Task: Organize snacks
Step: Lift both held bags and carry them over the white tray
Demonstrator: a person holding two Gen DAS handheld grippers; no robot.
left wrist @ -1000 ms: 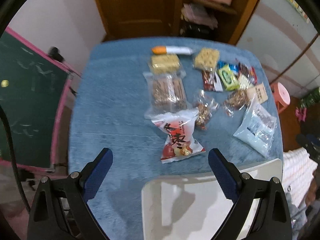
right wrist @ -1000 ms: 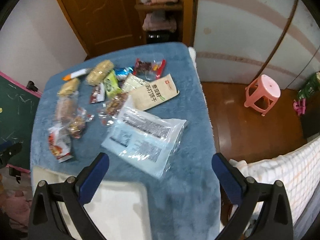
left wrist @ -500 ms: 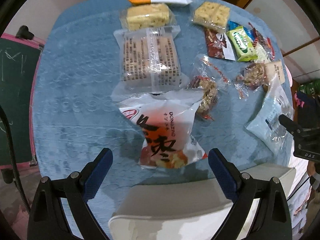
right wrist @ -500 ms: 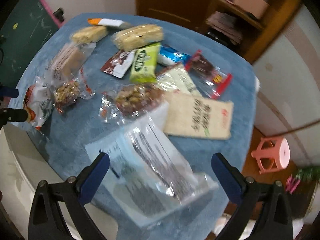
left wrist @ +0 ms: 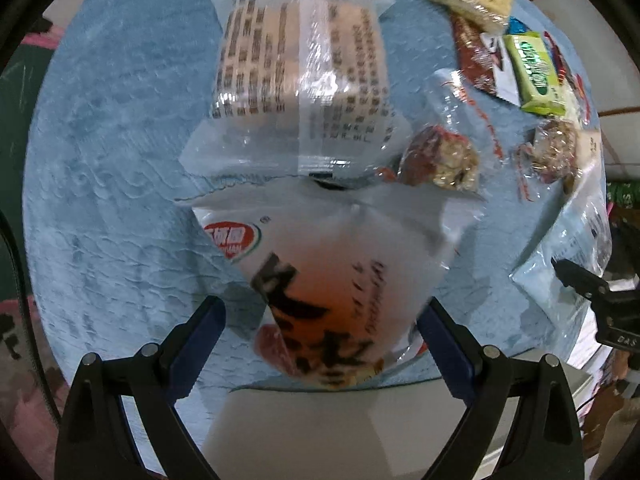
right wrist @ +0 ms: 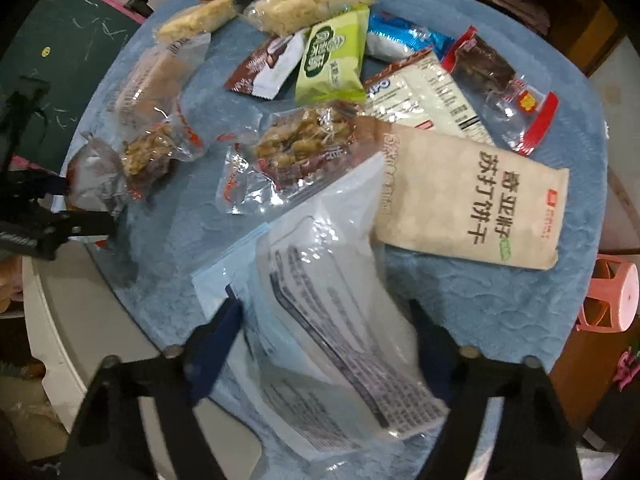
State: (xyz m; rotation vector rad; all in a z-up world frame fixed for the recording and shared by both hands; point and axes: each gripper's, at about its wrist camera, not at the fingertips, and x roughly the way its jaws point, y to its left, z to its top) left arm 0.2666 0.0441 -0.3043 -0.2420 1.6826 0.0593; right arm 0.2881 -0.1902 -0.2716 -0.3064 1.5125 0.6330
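A red-and-white snack bag [left wrist: 320, 280] lies on the blue tablecloth [left wrist: 120, 160] at its near edge. My left gripper [left wrist: 320, 324] points straight down over it. Its jaws are closing with the bag's lower half between them, and a gap remains at the left pad. In the right wrist view a pale blue clear bag [right wrist: 320, 300] with printed text lies by the same edge. My right gripper [right wrist: 324, 324] straddles that bag. Its jaws are closing and the pads stand at the bag's sides, blurred. A white tray [left wrist: 300, 420] sits just below the table edge.
Beyond the near bags lie several snacks: a clear pastry pack [left wrist: 300, 80], nut clusters [right wrist: 304, 140], a green packet [right wrist: 332, 60], a beige cracker bag [right wrist: 472, 204] and rice bars [right wrist: 312, 0]. A pink stool [right wrist: 612, 300] stands to the right, a green board [right wrist: 48, 60] to the left.
Both grippers have come down close to the table. The red-and-white bag and the pale blue bag now lie between the fingers, and the right jaws have narrowed visibly.
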